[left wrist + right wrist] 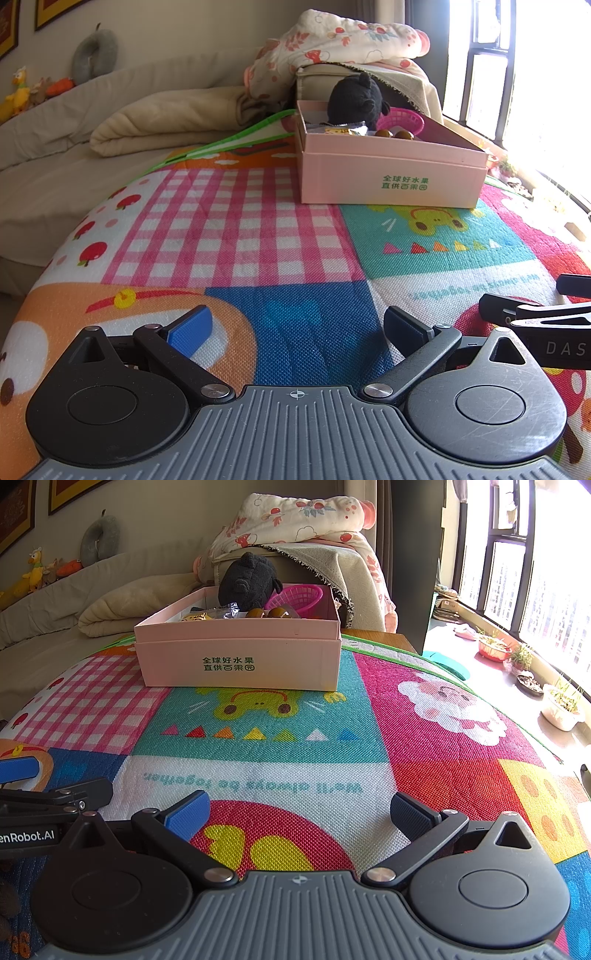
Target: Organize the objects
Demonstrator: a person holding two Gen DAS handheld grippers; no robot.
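Pink box [236, 657] x1. Inside: black plush [249, 581] x1, pink basket [299, 596] x1, brown balls [267, 612] x2, wrapped packets [197, 617] approx 2, partly hidden. Play mat [443, 738] x1. Grippers x2: left [297, 330], right [300, 814].

We look low across the play mat [240, 229] from its near edge, both wrist views facing the pink box [391, 170] at the far edge. We share box and mat middle; each view catches the other gripper beside it.
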